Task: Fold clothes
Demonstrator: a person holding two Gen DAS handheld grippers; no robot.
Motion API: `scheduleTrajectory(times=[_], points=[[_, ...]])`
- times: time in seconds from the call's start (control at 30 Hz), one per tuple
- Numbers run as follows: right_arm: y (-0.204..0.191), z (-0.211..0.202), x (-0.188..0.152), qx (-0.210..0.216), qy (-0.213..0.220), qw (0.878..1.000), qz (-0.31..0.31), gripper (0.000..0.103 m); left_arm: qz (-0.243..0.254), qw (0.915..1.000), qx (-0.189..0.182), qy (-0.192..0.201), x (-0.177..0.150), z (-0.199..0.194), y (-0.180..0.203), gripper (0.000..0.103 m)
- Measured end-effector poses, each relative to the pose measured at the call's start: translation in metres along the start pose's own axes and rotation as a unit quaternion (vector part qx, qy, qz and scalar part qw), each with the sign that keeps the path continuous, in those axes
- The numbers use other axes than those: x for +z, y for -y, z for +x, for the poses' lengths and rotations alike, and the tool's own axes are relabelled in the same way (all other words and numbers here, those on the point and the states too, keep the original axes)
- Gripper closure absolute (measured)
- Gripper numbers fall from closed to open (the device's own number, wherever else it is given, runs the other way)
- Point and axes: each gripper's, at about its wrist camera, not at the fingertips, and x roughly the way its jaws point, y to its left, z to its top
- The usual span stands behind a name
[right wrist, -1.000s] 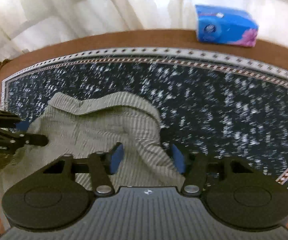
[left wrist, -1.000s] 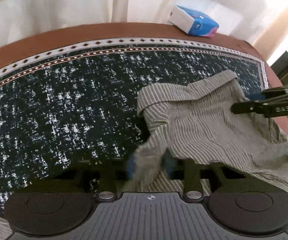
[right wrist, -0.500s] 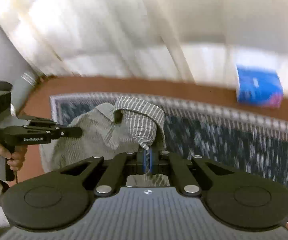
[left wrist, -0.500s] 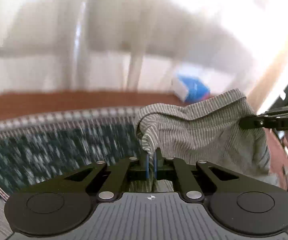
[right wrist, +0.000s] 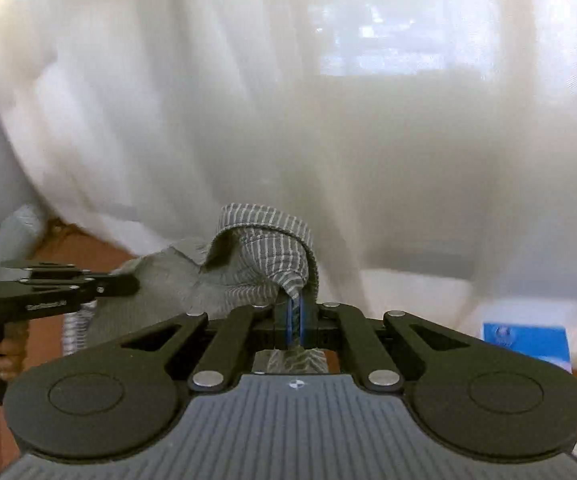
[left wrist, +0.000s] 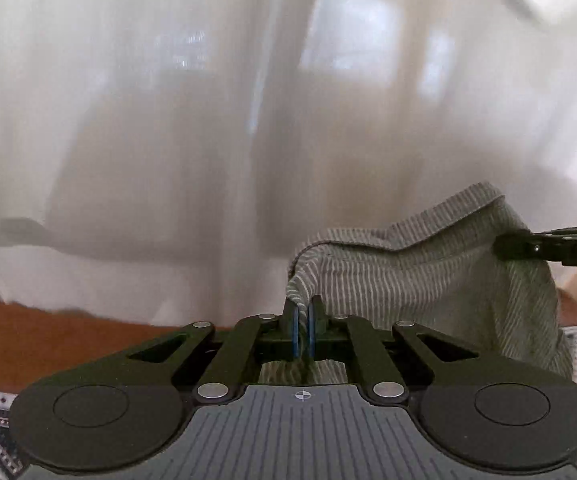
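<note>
Daylight is pouring through the sheer white curtain (left wrist: pixel 248 120), glowing brightest at the window panes behind it and washing the cloth into soft, smeared blur. The black gripper bodies at the bottom are staying crisp but dim. Both views are bulging and darkening at the rounded fisheye corners.

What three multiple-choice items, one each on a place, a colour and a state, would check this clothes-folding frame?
1. Where does the blue packet sit in the right wrist view?
A. lower right
B. upper left
C. centre

2. What colour is the garment?
A. red
B. grey with pale stripes
C. plain black

3. How is the left gripper?
A. wide open
B. out of view
C. shut on the garment

Key: A, it lies at the lower right, by the curtain; B, its stripes show in both views; C, cloth is pinched between its fingers.
</note>
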Motion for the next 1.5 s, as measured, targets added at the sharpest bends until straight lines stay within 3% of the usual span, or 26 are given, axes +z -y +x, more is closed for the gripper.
scheduleTrajectory(times=[0.13,0.37,0.4,0.43,0.53,0.57,0.6,0.67,0.83,0.97,1.13,1.3,1.5], points=[[0.018,0.06,-0.016,-0.039,-0.036,0.999,-0.001,0.099,-0.011,0.9994,0.019,-0.025,0.001,0.053,-0.008,0.103],[0.06,0.144,-0.069,-0.072,-0.119,0.99,0.03,0.098,-0.01,0.9962,0.046,-0.074,-0.016,0.106,-0.008,0.098],[0.064,0.151,-0.074,-0.076,-0.127,0.988,0.032,0.098,-0.01,0.9954,0.049,-0.081,-0.018,0.114,-0.008,0.092],[0.068,0.158,-0.08,-0.078,-0.135,0.987,0.035,0.098,-0.01,0.9946,0.053,-0.088,-0.021,0.122,-0.008,0.073],[0.076,0.169,-0.092,-0.088,-0.149,0.984,0.043,0.086,-0.01,0.9919,0.064,-0.109,-0.028,0.145,-0.008,0.044],[0.077,0.168,-0.093,-0.092,-0.15,0.984,0.043,0.074,-0.01,0.9909,0.068,-0.116,-0.031,0.152,-0.008,0.042],[0.077,0.165,-0.091,-0.1,-0.148,0.983,0.04,0.061,-0.011,0.991,0.069,-0.114,-0.029,0.148,-0.008,0.042],[0.076,0.15,-0.086,-0.119,-0.135,0.983,0.03,0.053,-0.016,0.9924,0.069,-0.101,-0.022,0.128,-0.01,0.04],[0.059,0.052,-0.071,-0.122,-0.047,0.991,0.009,0.038,-0.007,0.997,0.071,-0.031,-0.021,0.028,-0.01,0.025],[0.04,-0.035,-0.092,-0.097,-0.019,0.995,0.024,0.035,0.014,0.9973,0.058,-0.043,-0.065,-0.037,0.002,0.024],[0.01,-0.098,-0.149,-0.096,-0.051,0.993,0.038,0.035,-0.005,0.9936,0.044,-0.104,-0.142,-0.091,0.016,0.024],[-0.039,-0.123,-0.221,-0.11,-0.114,0.987,0.034,0.035,-0.055,0.9831,0.026,-0.173,-0.221,-0.133,0.02,0.024],[-0.075,-0.144,-0.279,-0.114,-0.165,0.978,0.051,0.035,-0.066,0.9776,0.021,-0.199,-0.263,-0.149,0.032,0.024]])
